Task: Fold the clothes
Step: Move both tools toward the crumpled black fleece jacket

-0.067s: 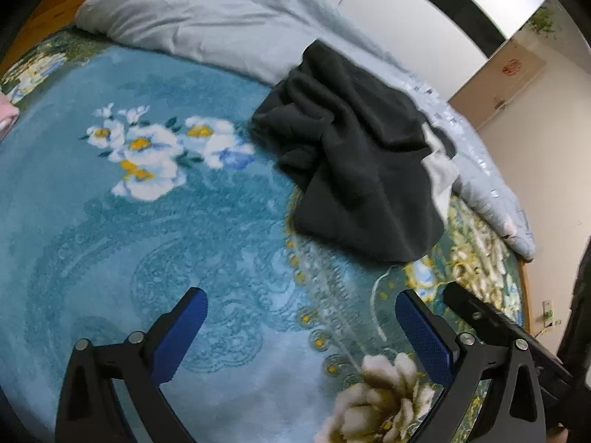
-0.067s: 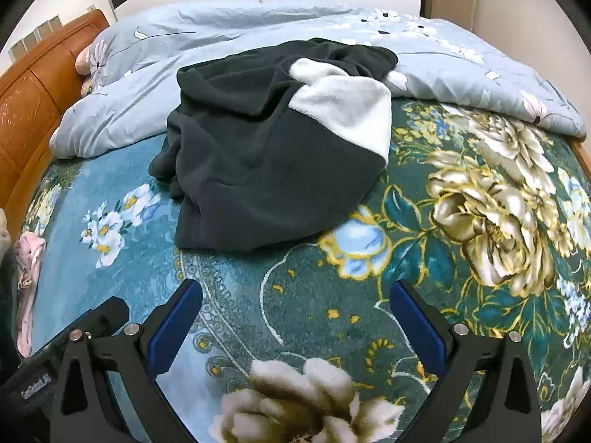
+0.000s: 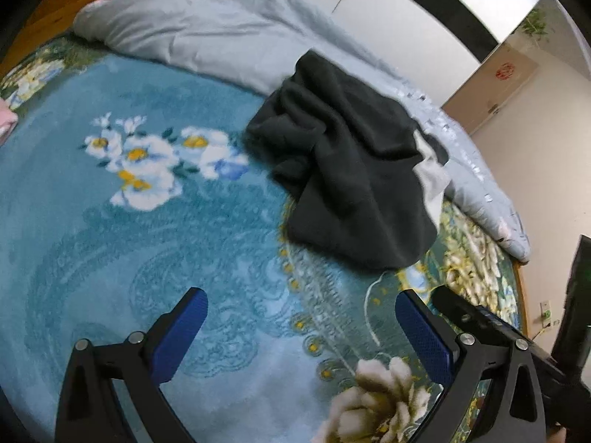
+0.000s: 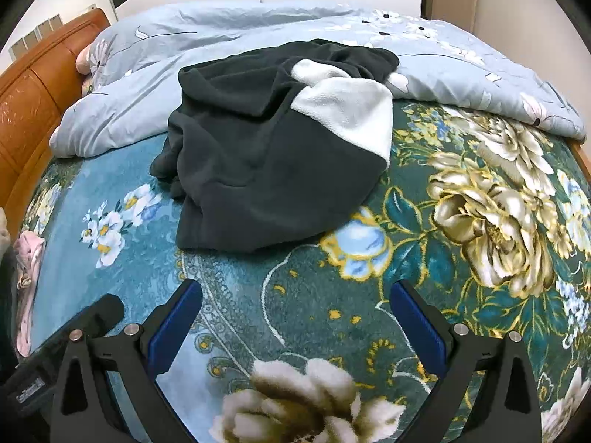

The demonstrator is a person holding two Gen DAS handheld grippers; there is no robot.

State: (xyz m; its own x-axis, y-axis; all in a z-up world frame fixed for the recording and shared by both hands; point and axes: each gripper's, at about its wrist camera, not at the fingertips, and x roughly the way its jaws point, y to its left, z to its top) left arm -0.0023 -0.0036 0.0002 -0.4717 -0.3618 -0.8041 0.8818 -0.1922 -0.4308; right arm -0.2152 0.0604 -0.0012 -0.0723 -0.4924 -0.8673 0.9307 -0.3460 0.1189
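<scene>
Ahead of both my sets of fingers, a dark fleece garment (image 4: 266, 170) with a white panel lies in a rumpled heap on the floral blanket (image 4: 461, 221) of the bed, not folded, its far edge resting on a pale blue duvet (image 4: 229, 37). My left gripper (image 3: 301, 323) and right gripper (image 4: 295, 317) hover spread wide, holding nothing. Bare blanket separates them from the garment; nothing blocks the way.
</scene>
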